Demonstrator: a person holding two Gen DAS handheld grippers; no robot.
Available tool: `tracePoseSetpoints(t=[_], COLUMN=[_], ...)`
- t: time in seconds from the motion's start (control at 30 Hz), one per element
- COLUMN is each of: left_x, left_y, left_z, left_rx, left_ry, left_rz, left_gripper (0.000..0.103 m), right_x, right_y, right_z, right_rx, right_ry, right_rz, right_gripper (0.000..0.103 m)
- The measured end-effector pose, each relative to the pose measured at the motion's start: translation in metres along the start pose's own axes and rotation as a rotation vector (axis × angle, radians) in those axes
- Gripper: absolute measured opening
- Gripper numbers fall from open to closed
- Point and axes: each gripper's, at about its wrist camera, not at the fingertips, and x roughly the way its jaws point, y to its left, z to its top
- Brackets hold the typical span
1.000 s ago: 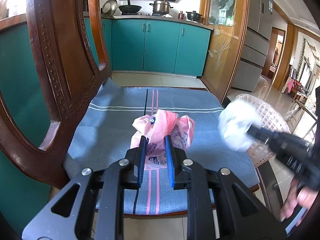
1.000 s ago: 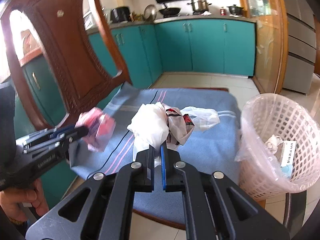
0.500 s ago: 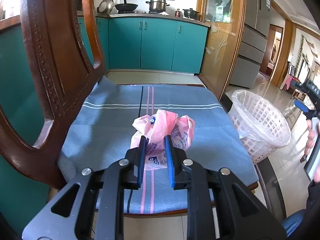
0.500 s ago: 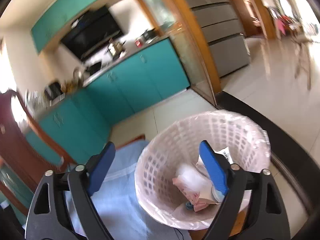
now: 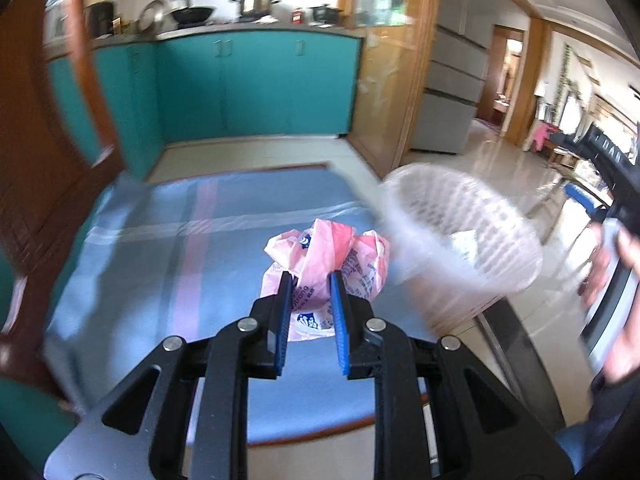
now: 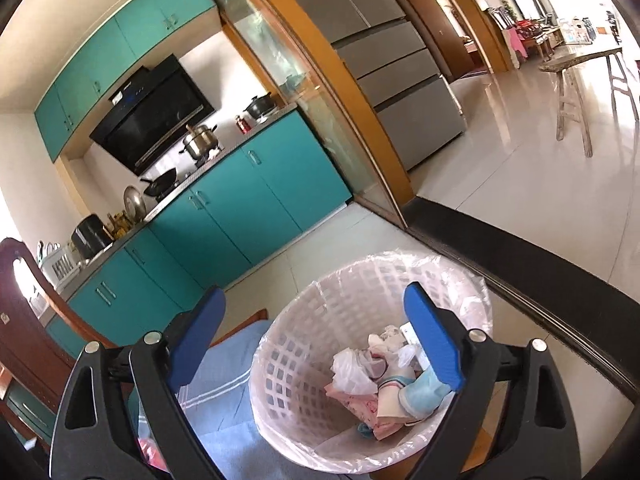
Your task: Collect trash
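Fingers of the left gripper point(image 5: 308, 276) are seen pinched on a crumpled pink plastic bag point(image 5: 326, 260), which is held above the blue striped cushion point(image 5: 160, 264) of a wooden chair. Such a bag is judged light, soft and slippery; a bunched fold near its middle is best taken, since a loose edge may slide free. Further right, the right gripper point(image 6: 316, 320) is held with fingers spread wide and empty over the white lattice basket point(image 6: 304, 320), where a white bag and other wrappers are already piled. Beyond, teal kitchen cabinets point(image 6: 256, 204) are seen.
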Motion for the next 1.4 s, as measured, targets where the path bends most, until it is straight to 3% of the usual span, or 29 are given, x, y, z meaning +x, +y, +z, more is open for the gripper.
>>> tracePoseSetpoints(t=[0.1,0.17,0.23,0.27,0.47,0.63,0.83,0.9,1.03,1.17,1.4], left_x=[0.008,0.012,0.014,0.014,-0.001,-0.023,-0.048,-0.051,-0.047,-0.038,-0.034], left_y=[-0.053,-0.085,-0.11,-0.114,-0.091,-0.021,0.065,0.081,0.107,0.116,0.113], left_z=[0.042,0.065,0.084,0.087,0.078,0.048,0.0,-0.009,-0.03,-0.039,-0.045], left_rx=[0.049,0.083,0.099,0.092,0.059,0.01,-0.079,-0.108,-0.17,-0.194,-0.182], left_ry=[-0.039,-0.06,-0.093,-0.114,-0.118,-0.108,-0.086,-0.081,-0.051,-0.014,0.003], left_rz=[-0.086,-0.137,-0.138,-0.117,-0.06,0.055,0.252,0.281,0.316,0.293,0.27], left_gripper=[0.021,0.031,0.093,0.095,0.098,0.099,0.099,0.099,0.099,0.099,0.1], right_x=[-0.005,-0.006,-0.007,-0.008,-0.011,-0.006,-0.001,0.003,0.003,0.0,0.002], right_y=[-0.008,-0.015,-0.019,-0.02,-0.023,-0.008,0.052,0.077,0.127,0.162,0.175], right_z=[0.004,0.009,0.011,0.012,0.014,0.006,-0.031,-0.053,-0.109,-0.155,-0.182], right_rx=[0.024,0.044,0.055,0.058,0.05,0.002,-0.196,-0.28,-0.422,-0.541,-0.605], right_ry=[-0.026,-0.037,-0.041,-0.043,-0.051,-0.013,0.083,0.148,0.264,0.313,0.336], right_rz=[-0.015,-0.017,-0.022,-0.023,-0.02,-0.008,0.035,0.035,0.068,0.083,0.069], right_gripper=[0.089,0.089,0.089,0.089,0.089,0.089,0.089,0.09,0.09,0.093,0.093])
